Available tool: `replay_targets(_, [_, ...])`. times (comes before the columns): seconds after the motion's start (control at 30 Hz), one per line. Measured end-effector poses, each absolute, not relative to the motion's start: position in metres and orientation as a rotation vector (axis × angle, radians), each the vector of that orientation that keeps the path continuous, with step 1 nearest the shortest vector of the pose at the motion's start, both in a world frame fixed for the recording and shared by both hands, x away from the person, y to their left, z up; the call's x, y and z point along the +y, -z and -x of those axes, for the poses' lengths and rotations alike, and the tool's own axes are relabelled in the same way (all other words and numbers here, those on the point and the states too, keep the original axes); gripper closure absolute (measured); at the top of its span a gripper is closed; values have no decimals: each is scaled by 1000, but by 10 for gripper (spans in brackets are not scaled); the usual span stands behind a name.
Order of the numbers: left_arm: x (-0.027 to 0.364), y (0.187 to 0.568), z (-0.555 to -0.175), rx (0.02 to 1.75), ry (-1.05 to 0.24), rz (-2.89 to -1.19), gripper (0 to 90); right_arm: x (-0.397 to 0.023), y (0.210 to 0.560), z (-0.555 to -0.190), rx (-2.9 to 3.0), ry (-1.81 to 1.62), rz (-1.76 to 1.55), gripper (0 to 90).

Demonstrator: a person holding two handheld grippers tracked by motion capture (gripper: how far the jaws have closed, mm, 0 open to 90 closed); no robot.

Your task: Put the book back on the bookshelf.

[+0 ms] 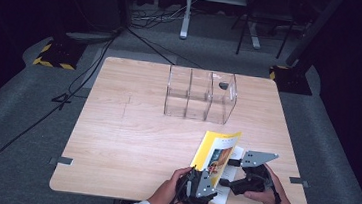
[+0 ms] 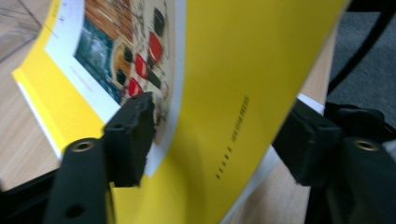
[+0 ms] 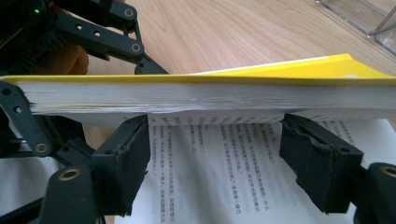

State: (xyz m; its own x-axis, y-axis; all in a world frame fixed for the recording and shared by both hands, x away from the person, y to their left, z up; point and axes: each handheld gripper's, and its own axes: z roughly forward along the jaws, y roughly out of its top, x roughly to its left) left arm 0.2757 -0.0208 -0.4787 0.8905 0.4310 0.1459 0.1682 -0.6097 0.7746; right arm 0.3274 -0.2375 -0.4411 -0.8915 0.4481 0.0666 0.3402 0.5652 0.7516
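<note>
The yellow book [image 1: 215,153] is half opened at the table's [image 1: 130,142] near right: the left gripper [image 1: 200,185], jaws open around the raised cover, lifts it; the right gripper [image 1: 240,174], jaws open, rests on the printed page [image 3: 224,172]. Full opening remains.

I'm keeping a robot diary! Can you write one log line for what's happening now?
book: open, cover lifted | left gripper: around cover, not clamped | right gripper: open, over page | table: clear box behind

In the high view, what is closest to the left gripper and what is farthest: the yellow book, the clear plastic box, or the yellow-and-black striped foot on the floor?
From the left gripper:
1. Yellow book, right at it, near the table's front edge.
2. Clear plastic box, farther back on the table, standing apart.
3. Striped foot, on the floor beyond the table's far left corner.
</note>
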Motion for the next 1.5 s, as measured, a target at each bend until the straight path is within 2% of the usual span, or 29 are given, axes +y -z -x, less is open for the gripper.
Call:
replay_targets(0.27, [-3,468,-278,387,-477,-2184,718,-243,443,-330,2647,-1283,-713,253])
replay_targets(0.43, [16,467,-288,398,-487,-2197,820,-252,443,-326,2667,-1313,-657,255])
replay_targets(0.57, [34,468,-295,370,-478,-2215,820,-261,433,-317,2600,-1379,-568,339])
replay_targets(0.63, [41,467,-298,359,-457,-2228,817,-262,425,-313,2561,-1428,-521,350])
replay_targets(0.83, [60,467,-307,313,-402,-2254,807,-246,414,-314,2504,-1403,-410,318])
replay_targets(0.97, [73,468,-311,309,-379,-2250,789,-221,427,-332,2566,-1308,-347,306])
replay_targets(1.13, [97,468,-320,316,-353,-2257,772,-214,443,-345,2591,-1202,-341,307])
replay_targets(1.23, [114,469,-326,339,-334,-2250,751,-216,453,-351,2600,-1139,-370,338])
replay_targets(1.37, [131,470,-333,364,-327,-2247,731,-221,462,-358,2581,-1100,-403,466])
replay_targets(1.5, [144,471,-341,400,-306,-2242,703,-226,472,-358,2519,-1165,-324,673])
